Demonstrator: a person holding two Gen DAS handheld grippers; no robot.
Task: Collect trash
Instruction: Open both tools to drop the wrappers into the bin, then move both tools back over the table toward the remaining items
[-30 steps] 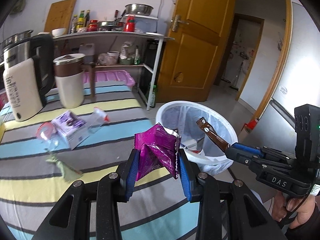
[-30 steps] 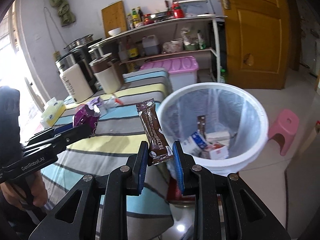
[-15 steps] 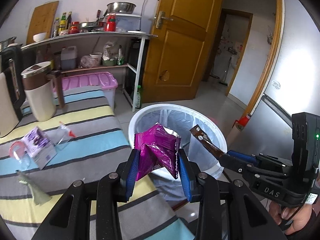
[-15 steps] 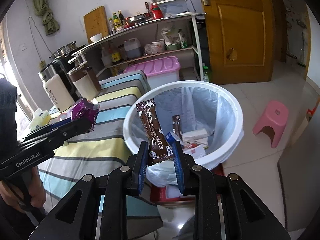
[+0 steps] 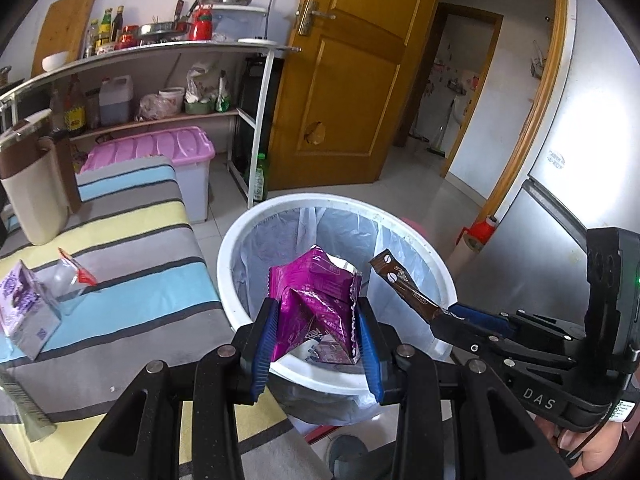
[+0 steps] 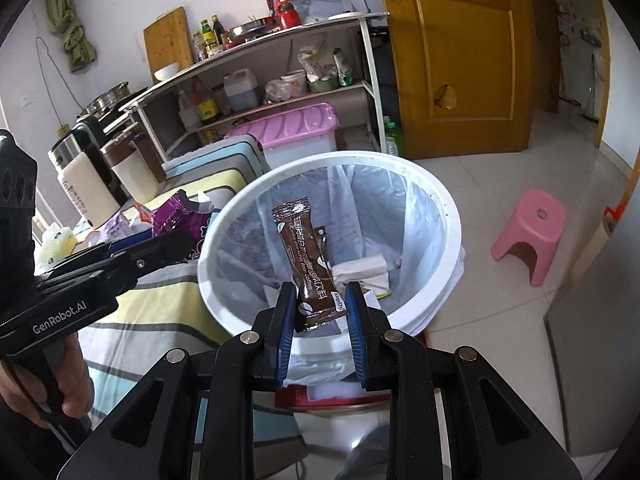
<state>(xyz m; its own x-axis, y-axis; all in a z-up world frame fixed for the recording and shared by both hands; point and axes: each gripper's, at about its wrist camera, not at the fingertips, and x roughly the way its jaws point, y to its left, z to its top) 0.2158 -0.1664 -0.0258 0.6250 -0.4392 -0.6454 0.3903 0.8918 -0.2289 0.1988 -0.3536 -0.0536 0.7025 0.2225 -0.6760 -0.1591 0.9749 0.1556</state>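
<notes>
The left claw (image 5: 316,332) is clamped on a crumpled purple foil wrapper (image 5: 316,304) and the right claw (image 6: 320,320) on a long brown coffee packet (image 6: 308,268) standing upright, both right above the round white lined trash bin (image 6: 448,216) just ahead.

A big yellow-brown wooden door (image 6: 456,60) stood in the white wall. Left of the door was a white metal shelf rack (image 6: 280,64) full of bottles, bowls and bags. A pink-lidded storage box (image 6: 296,136) sat on the floor under the rack. Right of the door, a small pink stool (image 6: 530,236) stood on the shiny pale tiled floor (image 6: 492,184). Daylight shone on the tiles.
</notes>
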